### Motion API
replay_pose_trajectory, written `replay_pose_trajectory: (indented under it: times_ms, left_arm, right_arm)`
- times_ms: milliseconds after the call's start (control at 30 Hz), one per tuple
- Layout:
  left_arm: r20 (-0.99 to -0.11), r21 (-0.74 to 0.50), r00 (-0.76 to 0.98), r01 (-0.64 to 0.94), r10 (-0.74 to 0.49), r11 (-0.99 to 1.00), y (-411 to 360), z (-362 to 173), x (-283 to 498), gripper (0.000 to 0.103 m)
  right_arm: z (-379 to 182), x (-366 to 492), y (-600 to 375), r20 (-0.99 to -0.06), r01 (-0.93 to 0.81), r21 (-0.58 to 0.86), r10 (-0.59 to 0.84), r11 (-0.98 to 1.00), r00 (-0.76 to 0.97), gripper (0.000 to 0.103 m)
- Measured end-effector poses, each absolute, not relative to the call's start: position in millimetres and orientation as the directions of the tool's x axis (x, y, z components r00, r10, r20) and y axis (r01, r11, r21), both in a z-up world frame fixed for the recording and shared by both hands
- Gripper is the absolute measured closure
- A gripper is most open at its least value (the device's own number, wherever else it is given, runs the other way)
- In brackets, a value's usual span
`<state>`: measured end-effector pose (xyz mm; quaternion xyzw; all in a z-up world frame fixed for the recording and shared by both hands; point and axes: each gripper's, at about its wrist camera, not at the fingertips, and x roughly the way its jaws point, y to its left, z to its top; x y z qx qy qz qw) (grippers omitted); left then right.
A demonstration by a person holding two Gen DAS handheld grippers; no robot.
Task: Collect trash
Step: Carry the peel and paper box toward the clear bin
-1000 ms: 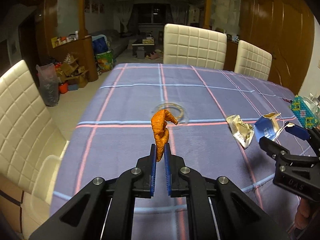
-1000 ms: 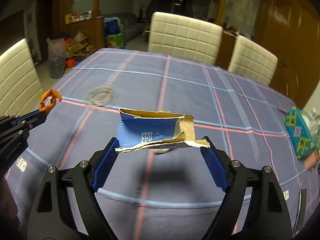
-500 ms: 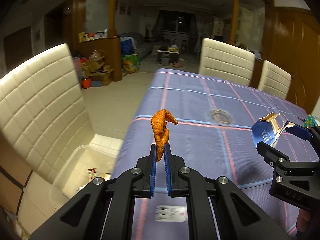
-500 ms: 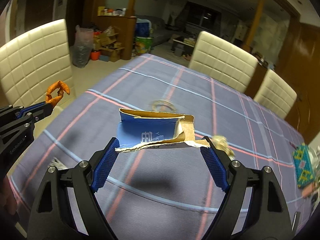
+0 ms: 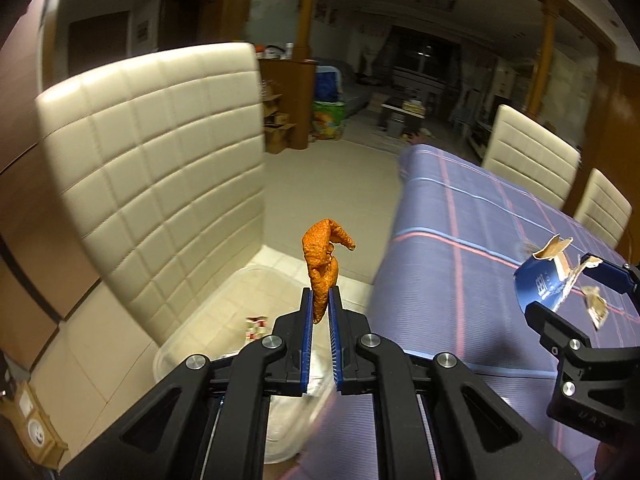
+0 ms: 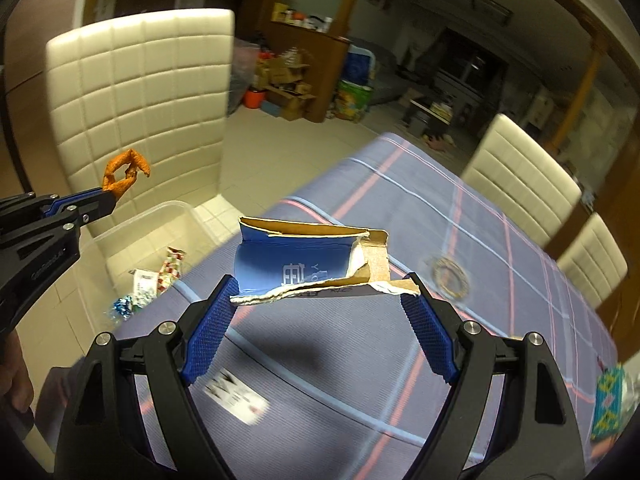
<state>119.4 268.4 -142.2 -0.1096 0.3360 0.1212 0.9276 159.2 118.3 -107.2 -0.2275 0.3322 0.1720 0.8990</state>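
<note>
The left gripper (image 5: 319,312) pinches an orange peel (image 5: 325,264) at the middle of its frame, above a clear plastic bin (image 6: 176,220) on the floor beside the tabletop (image 6: 460,320). The right gripper (image 6: 320,316) clamps a torn blue carton (image 6: 304,264) over the tabletop's edge. Some wrappers (image 6: 160,280) already lie in the bin, so collection looks partly done; both held pieces are not yet dropped in.
</note>
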Motion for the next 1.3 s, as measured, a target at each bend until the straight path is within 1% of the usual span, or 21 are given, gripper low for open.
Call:
replay_pose_trajectory:
  times_ms: [133,400,533,1000,1233,1267,1300]
  left_arm:
    - [-0.660,-0.106,0.727,-0.341,0.190,0.934,292.5,-151.6,118.2,0.095]
    - [-0.679,-0.096,0.701,-0.380,0.219,0.920,315.6,-165.7,121.3,0.095]
    - [-0.690,-0.078,0.684,-0.396,0.237,0.915,321.7,-172.1,127.2,0.095]
    - [-0.712,-0.083,0.656,-0.434,0.251,0.897,340.5,-178.8,140.2,0.094]
    - [-0.723,-0.062,0.628,-0.474,0.288,0.878,345.3,-178.4,145.4,0.093]
    - [-0.725,-0.045,0.621,-0.475,0.298,0.879,344.1,-178.9,146.9,0.088]
    - [-0.728,-0.029,0.613,-0.475,0.307,0.879,343.0,-179.4,148.1,0.068]
  right_arm:
    - [-109.7,160.6,144.0,-0.674,-0.497,-0.306,0.184,0.812,0.716,0.021]
    - [-110.9,172.0,180.1,-0.670,-0.537,-0.309,0.221,0.785,0.709,0.021]
    - [-113.2,179.2,191.1,-0.675,-0.548,-0.307,0.227,0.778,0.702,0.021]
    - [-124.6,192.8,215.0,-0.693,-0.572,-0.305,0.235,0.762,0.682,0.021]
    - [-122.5,199.6,223.9,-0.687,-0.574,-0.302,0.244,0.761,0.685,0.021]
    - [-122.1,201.3,224.9,-0.690,-0.579,-0.293,0.251,0.760,0.679,0.020]
    - [-121.5,202.3,225.6,-0.691,-0.582,-0.289,0.255,0.760,0.676,0.020]
